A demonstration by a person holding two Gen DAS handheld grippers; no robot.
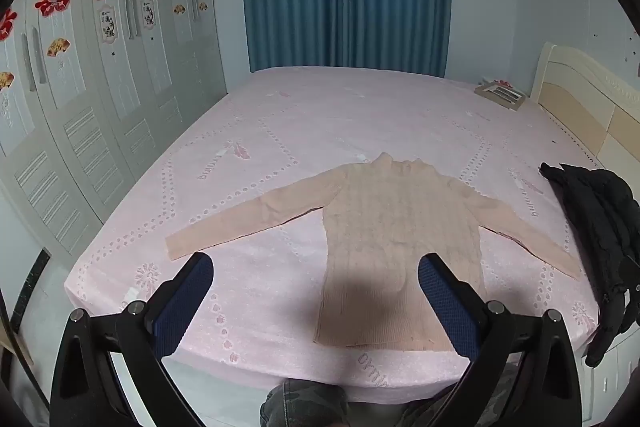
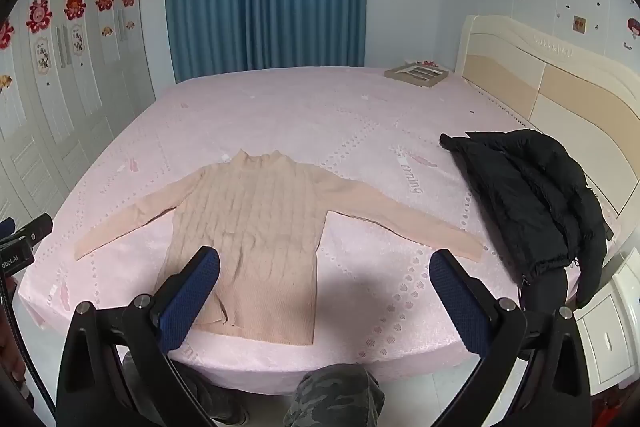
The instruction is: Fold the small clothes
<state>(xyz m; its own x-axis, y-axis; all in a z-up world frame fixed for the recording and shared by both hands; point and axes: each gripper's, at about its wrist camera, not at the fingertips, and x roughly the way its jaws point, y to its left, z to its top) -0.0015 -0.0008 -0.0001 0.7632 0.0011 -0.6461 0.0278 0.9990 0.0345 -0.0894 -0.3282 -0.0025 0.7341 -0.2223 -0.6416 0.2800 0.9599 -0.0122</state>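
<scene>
A small peach knit sweater (image 1: pixel 396 239) lies flat and face up on the pink bed (image 1: pixel 320 115), collar away from me, both sleeves spread out to the sides. It also shows in the right wrist view (image 2: pixel 248 227). My left gripper (image 1: pixel 316 263) is open and empty, held above the near edge of the bed over the sweater's hem and left side. My right gripper (image 2: pixel 325 259) is open and empty, held above the near edge to the right of the sweater's body. Neither gripper touches the cloth.
A black padded jacket (image 2: pixel 532 207) lies on the bed's right side, hanging over the edge. A flat frame-like object (image 2: pixel 416 73) lies at the far right corner by the headboard (image 2: pixel 560 95). White wardrobes (image 1: pixel 80 107) stand left. A white nightstand (image 2: pixel 616 327) is near right.
</scene>
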